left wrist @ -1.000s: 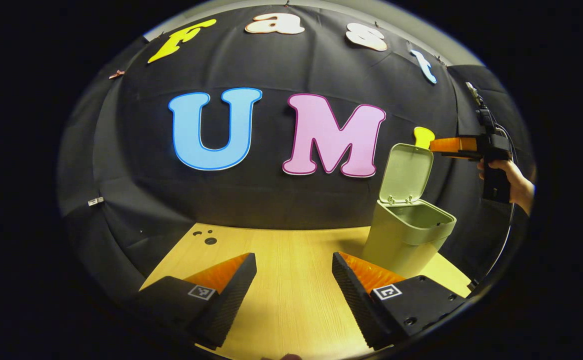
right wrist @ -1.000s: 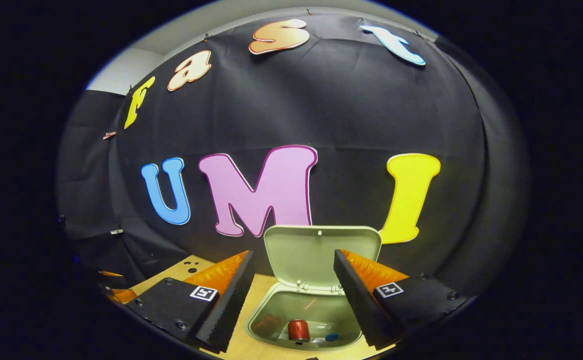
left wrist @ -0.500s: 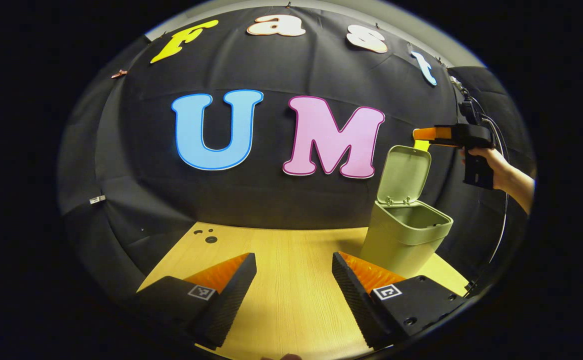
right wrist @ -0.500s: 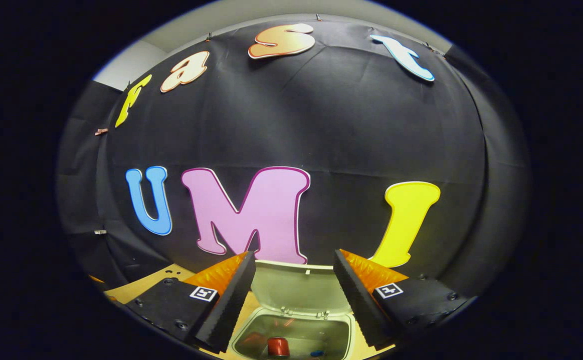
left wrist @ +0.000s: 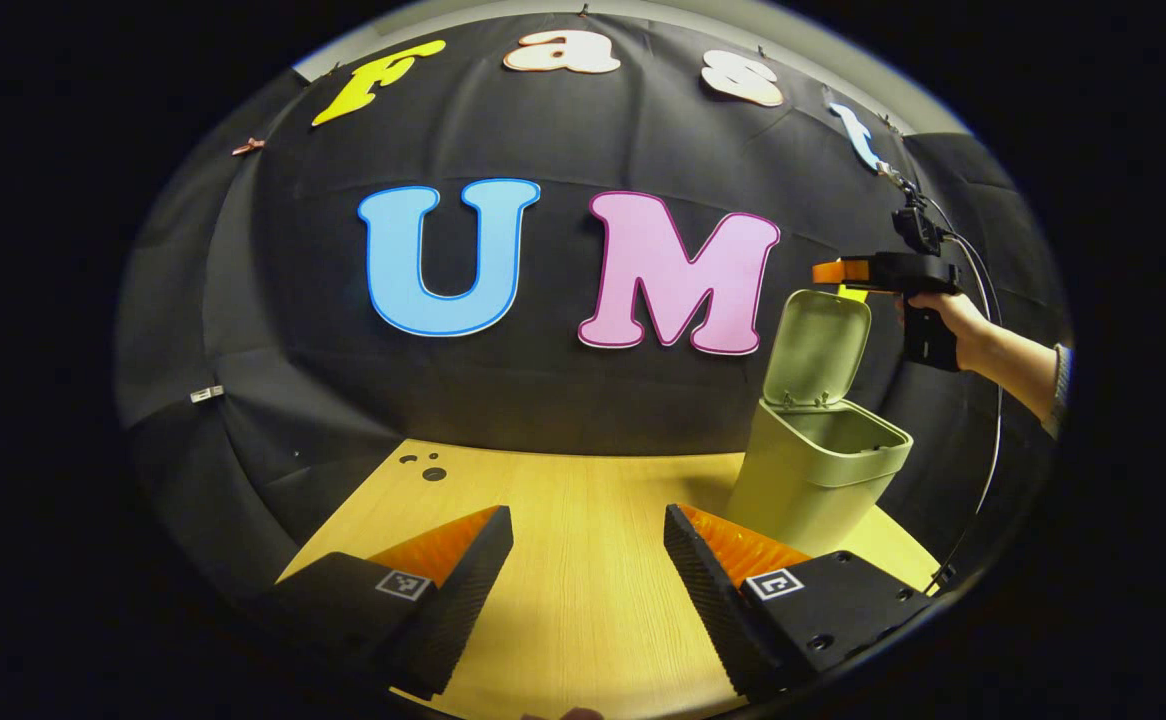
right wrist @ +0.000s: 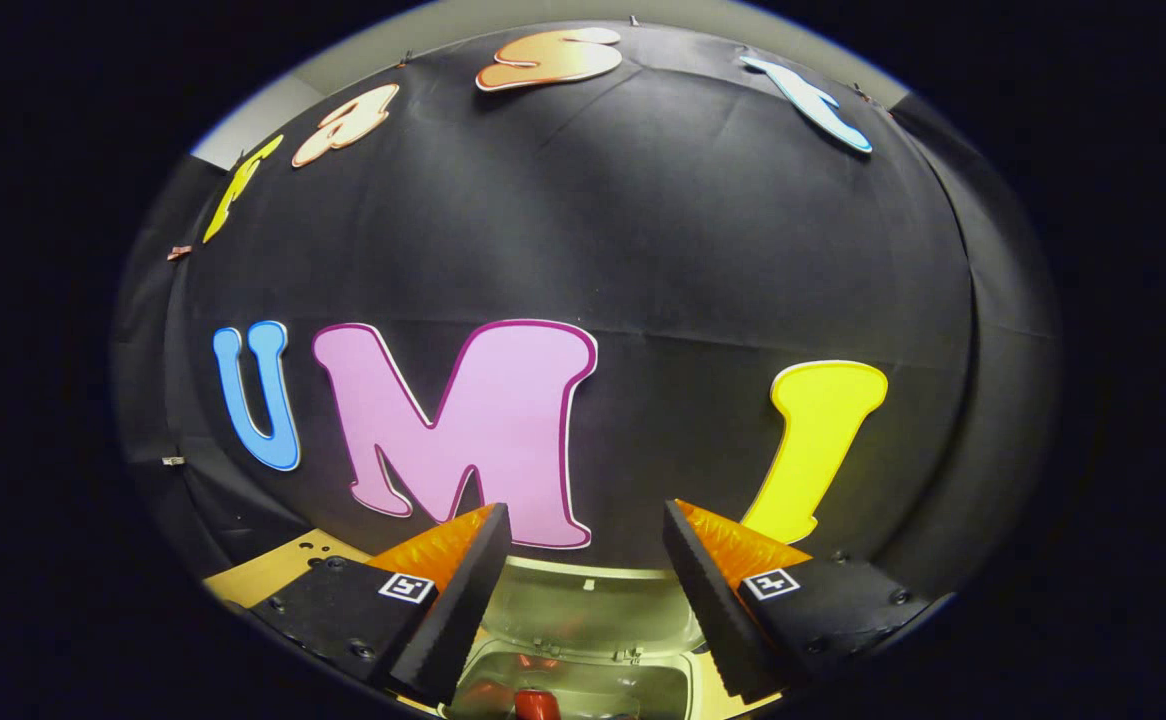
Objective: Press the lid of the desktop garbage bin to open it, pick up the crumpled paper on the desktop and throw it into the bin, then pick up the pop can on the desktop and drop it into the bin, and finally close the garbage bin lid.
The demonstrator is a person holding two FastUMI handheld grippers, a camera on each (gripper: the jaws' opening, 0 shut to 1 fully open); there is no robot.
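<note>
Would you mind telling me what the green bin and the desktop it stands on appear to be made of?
The bin looks like moulded plastic with a matt, pale green finish: smooth rounded corners, an even colour, and a thin hinged lid standing open. The desktop appears to be light wood or a wood-look laminate, going by its fine straight grain lines and faint sheen; the pictures cannot settle which.

The left gripper hangs low over the wooden table, its fingers spread wide with nothing between them; the green bin stands at the table's right end, its lid upright; the right gripper, held in a hand, sits level just above the lid's top edge.
</note>
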